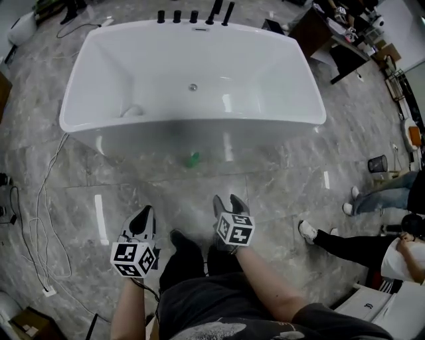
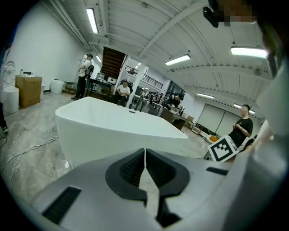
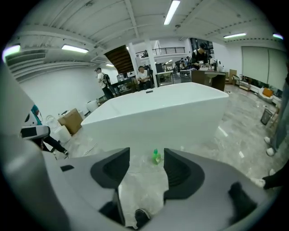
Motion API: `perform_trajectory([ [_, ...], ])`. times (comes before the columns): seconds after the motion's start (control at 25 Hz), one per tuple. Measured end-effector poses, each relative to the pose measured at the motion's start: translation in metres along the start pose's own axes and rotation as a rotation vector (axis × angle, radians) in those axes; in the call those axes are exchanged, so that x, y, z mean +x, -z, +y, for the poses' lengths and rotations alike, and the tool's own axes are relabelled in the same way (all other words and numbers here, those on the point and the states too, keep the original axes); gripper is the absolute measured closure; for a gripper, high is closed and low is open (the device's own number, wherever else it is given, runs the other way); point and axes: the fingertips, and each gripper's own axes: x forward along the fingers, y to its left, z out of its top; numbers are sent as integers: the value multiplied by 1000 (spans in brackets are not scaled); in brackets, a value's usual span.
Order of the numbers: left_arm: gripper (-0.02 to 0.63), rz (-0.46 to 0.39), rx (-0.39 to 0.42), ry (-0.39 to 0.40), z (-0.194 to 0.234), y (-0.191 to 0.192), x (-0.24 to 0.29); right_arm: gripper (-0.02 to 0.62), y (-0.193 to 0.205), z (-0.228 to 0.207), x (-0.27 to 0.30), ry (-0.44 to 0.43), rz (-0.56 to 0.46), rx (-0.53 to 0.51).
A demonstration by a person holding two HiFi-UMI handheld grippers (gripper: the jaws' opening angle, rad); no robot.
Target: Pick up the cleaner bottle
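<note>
A small green cleaner bottle (image 1: 192, 159) stands on the marble floor against the front wall of the white bathtub (image 1: 199, 126). In the right gripper view the bottle (image 3: 156, 156) shows far off through the gap between the jaws. My right gripper (image 1: 230, 202) is open with nothing between its jaws, held well short of the bottle. My left gripper (image 1: 143, 219) is shut and empty, lower left of the bottle; in its own view the jaws (image 2: 145, 159) meet in a thin line.
The bathtub's taps (image 1: 192, 14) line its far rim, and a drain (image 1: 193, 87) sits in its basin. Cables (image 1: 40, 219) trail over the floor at left. People's legs and shoes (image 1: 309, 232) are at right, a small black bin (image 1: 377, 163) beyond them.
</note>
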Motion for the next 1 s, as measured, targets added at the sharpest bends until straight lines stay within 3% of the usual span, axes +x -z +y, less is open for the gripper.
perform_trajectory([
  [0.12,584,29,-6,20,9,14,24,339,10,-1,28,38,-12,6],
  [0.28,584,52,-27,10,28,39,58,333,39,-4,84,52,32,-7],
  [0.6,584,87,-57,-114,113,89,146,333,80,-55,220,239,29,88],
  [0.8,584,97,-66,-176,148,117,213,333,102,-54,304,203,73,12],
  [1.0,584,155,-60,-185,165,150,273,333,118,-56,366,187,105,64],
])
